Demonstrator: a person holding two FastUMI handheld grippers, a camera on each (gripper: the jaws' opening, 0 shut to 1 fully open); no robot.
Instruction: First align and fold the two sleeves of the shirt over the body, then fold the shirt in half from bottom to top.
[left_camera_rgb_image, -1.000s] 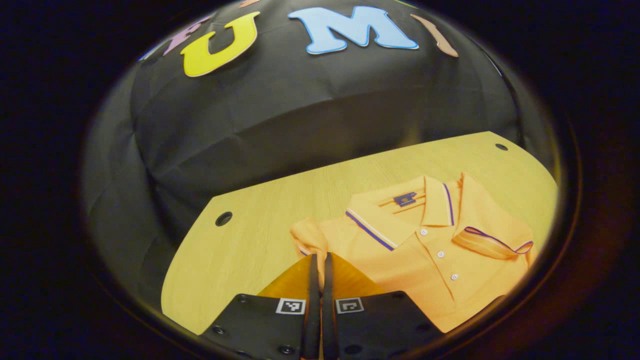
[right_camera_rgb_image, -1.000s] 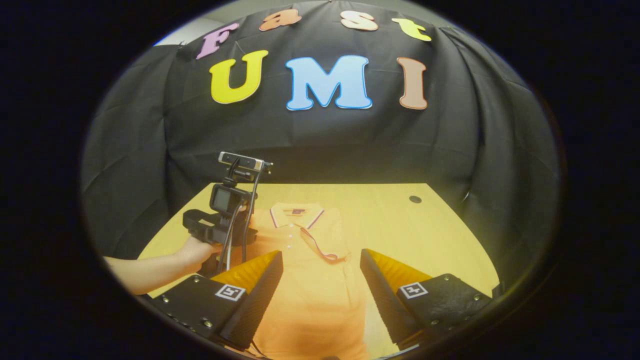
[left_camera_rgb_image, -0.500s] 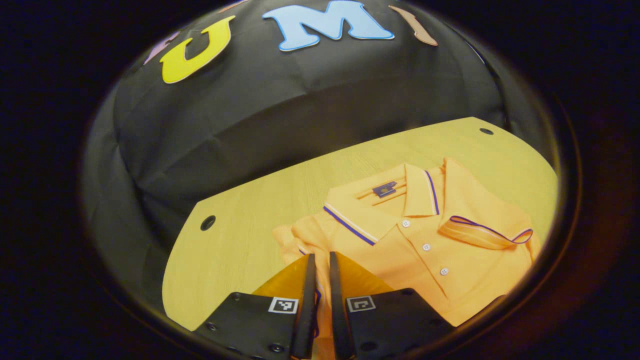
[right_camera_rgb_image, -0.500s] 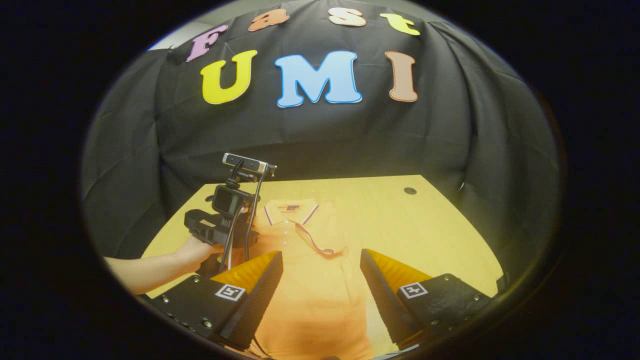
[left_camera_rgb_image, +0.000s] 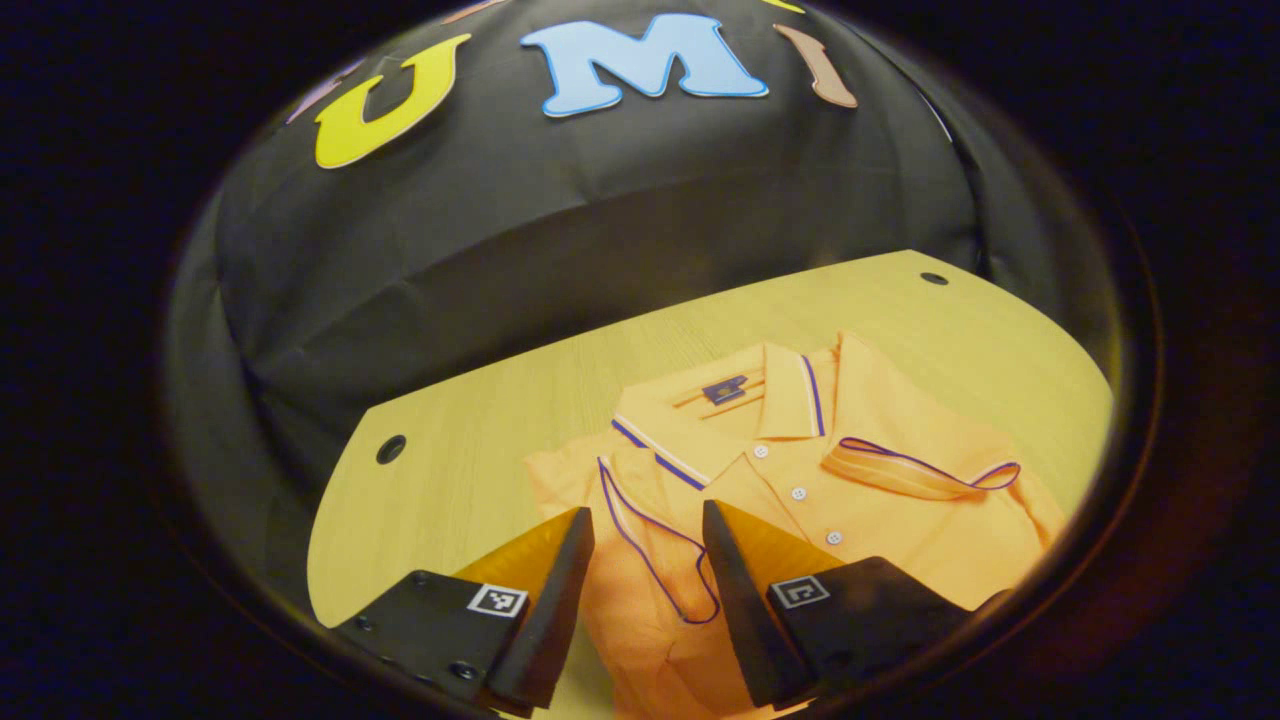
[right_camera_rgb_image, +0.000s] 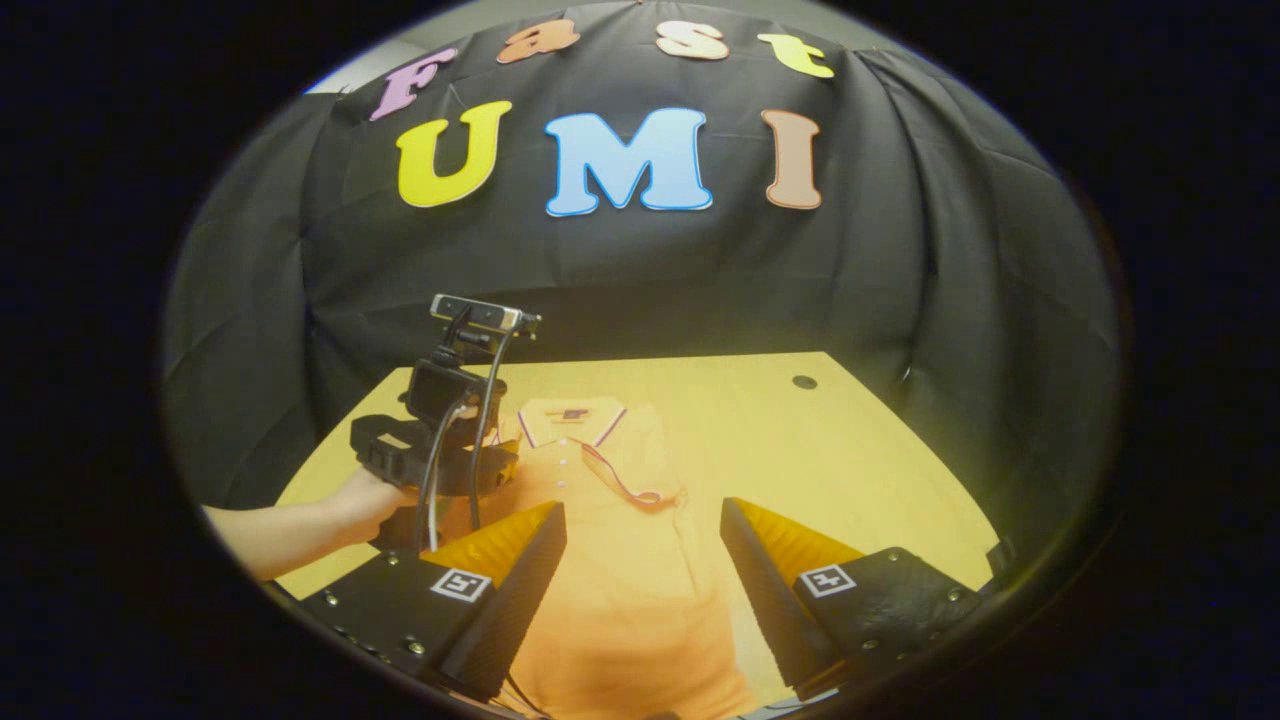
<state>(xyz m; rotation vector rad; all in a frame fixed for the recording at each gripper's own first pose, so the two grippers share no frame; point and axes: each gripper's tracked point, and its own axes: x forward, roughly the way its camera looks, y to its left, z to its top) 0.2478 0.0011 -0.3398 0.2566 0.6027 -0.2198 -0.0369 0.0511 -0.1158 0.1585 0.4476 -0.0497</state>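
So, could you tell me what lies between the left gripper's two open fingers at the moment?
In the left gripper view, the left gripper is open over the shirt, and the folded-in sleeve with its dark-piped cuff lies in the gap.

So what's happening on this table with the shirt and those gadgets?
A person is folding an orange polo shirt on a light wooden table using hand-held tongs instead of bare hands. Both sleeves already lie folded over the shirt's body. The left tongs are open just above the near sleeve, gripping nothing. The right tongs are also open, hovering over the shirt's lower part. The bottom-to-top fold is not yet done.
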